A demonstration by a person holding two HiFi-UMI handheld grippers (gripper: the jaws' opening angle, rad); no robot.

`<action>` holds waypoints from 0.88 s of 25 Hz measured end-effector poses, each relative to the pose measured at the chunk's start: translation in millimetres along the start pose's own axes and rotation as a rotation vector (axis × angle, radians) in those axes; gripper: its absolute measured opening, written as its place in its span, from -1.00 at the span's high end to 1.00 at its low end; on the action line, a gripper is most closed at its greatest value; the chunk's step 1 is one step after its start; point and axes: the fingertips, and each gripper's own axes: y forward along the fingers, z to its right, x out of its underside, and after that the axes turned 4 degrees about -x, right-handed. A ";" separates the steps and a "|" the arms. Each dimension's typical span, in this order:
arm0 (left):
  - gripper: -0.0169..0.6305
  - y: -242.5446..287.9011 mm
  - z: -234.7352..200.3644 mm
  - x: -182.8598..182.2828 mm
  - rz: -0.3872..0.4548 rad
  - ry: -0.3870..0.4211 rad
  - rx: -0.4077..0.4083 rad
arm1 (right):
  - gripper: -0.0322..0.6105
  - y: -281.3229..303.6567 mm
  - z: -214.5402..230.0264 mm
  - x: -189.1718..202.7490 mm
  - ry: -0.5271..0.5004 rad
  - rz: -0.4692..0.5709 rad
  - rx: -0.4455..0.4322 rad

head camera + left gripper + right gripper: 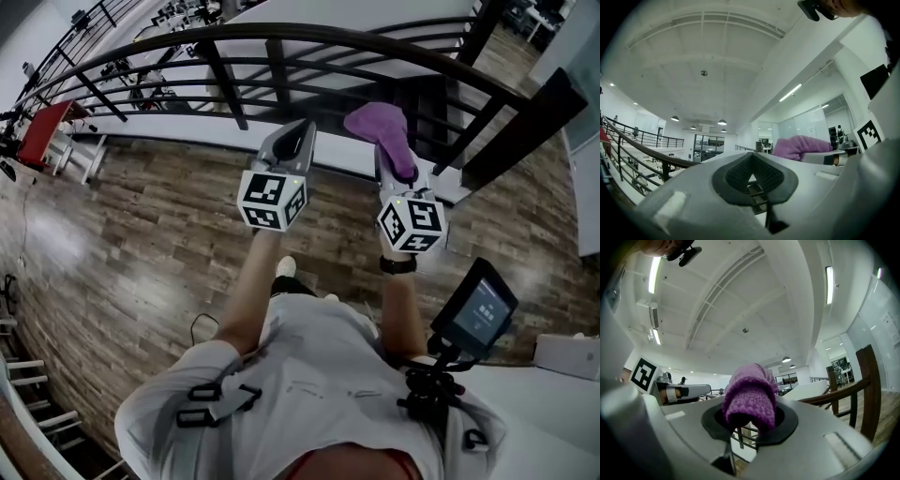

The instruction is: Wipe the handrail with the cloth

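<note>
Head view puts your left gripper (pixel 301 129) at centre-left of the frame. Its jaws are pressed together on nothing, and its nose is aimed at the balusters (pixel 220 80) under the handrail (pixel 309 34). The risk on that side, as I judge it, is a knock. If you carry it forward with the other arm, its tip can strike a bar or catch between two.

To its right, your right gripper (pixel 397 157) pinches the purple cloth (pixel 378 125). The right gripper view shows only one rolled end caught in the jaws, with the rest bunched above them. That hold looks thin for a dragging stroke, and friction along the rail could tug the cloth free. Past the bars the floor seems to drop to a lower level, so a dropped cloth may land out of reach. The cloth also sits below the rail and does not touch it that I can see, so a stroke begun too low would rub the bars rather than the top. With so narrow a wad, hard plastic may scrape the rail.

Both your forearms reach forward side by side, near each other. The left gripper points up and ahead, tilted slightly right in the frame. The right one leans up and slightly left, cloth leading, toward the rail's stretch in the upper right of the frame.
</note>
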 end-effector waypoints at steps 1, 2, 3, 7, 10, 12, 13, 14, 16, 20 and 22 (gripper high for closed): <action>0.95 1.9 -3.8 1.3 0.001 -0.002 0.005 | 0.66 3.5 -1.2 0.5 -0.004 0.003 0.003; 0.95 8.2 -6.4 4.1 -0.002 -0.003 0.011 | 0.66 8.8 1.8 1.2 -0.006 0.005 0.008; 0.95 17.4 -8.6 8.0 -0.007 -0.005 0.019 | 0.66 15.7 7.8 2.8 -0.005 0.005 0.014; 0.95 45.1 -28.4 24.3 -0.026 -0.027 0.033 | 0.66 47.8 17.8 16.6 0.008 -0.023 0.027; 0.95 63.7 -53.6 27.5 -0.010 -0.054 0.040 | 0.66 76.9 11.8 20.9 -0.032 -0.045 0.028; 0.95 78.5 -69.5 25.2 0.006 -0.066 0.054 | 0.66 99.5 9.1 19.1 -0.063 -0.046 0.028; 0.95 85.4 -78.3 23.9 0.012 -0.062 0.059 | 0.66 111.7 7.3 18.1 -0.081 -0.043 0.029; 0.95 92.5 -88.3 22.9 0.015 -0.052 0.062 | 0.66 125.0 5.5 17.7 -0.101 -0.042 0.032; 0.95 107.0 -111.3 23.0 0.013 -0.031 0.064 | 0.66 153.6 0.9 20.1 -0.131 -0.045 0.035; 0.95 129.2 -158.6 30.1 -0.001 -0.024 0.050 | 0.66 205.0 -14.9 31.2 -0.129 -0.053 0.000; 0.95 137.3 -176.6 32.5 -0.003 -0.019 0.046 | 0.66 224.5 -21.6 33.6 -0.131 -0.055 -0.002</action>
